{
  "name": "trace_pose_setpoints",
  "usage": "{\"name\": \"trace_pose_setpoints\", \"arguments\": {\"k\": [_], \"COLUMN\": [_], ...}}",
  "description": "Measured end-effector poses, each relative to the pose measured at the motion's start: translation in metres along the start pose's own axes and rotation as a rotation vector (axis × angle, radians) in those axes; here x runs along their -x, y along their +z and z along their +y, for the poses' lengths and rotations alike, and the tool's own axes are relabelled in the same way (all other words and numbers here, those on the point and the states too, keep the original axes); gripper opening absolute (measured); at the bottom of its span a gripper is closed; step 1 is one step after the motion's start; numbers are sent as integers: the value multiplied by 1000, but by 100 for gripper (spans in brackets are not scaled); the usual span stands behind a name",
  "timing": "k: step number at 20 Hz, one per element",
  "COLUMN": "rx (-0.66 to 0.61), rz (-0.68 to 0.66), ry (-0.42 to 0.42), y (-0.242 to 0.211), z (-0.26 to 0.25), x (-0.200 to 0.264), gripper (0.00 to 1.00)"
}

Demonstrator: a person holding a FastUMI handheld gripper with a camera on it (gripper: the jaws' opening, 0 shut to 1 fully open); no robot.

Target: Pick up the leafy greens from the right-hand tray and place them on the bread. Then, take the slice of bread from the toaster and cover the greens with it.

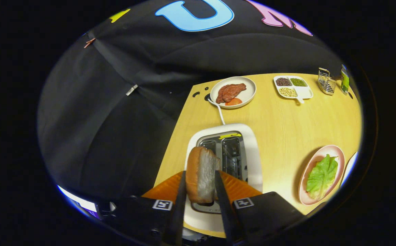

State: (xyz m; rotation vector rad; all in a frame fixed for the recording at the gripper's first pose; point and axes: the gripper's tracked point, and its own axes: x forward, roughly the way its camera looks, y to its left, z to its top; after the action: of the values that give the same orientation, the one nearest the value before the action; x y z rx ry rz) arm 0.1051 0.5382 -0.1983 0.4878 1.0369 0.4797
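Gripper view: the gripper [200, 186] is closed on the slice of bread [200, 175], both fingers pressing its faces, held above the toaster [252, 160] slots. The leafy greens [321, 176] lie on the pink plate [308, 167] on the tabletop [286, 119]. Judged progress: greens placed; carrying and covering remain.
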Motion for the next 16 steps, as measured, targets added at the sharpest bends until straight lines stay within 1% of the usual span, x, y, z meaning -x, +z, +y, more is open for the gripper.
{"name": "trace_pose_setpoints", "arguments": {"k": [2, 3, 4, 9, 13, 16], "rx": [-23, -18, -13, -21, -15, -11], "rz": [15, 15, 9, -71, -125, -160], "ry": [-19, -12, -5, 42, 93, 121], "y": [1, 3, 5, 35, 60, 74], "z": [-4, -3, -2, 7, 10, 1], "x": [-1, 1, 5, 40, 81, 115], "gripper": [23, 16, 13, 13, 13, 13]}}
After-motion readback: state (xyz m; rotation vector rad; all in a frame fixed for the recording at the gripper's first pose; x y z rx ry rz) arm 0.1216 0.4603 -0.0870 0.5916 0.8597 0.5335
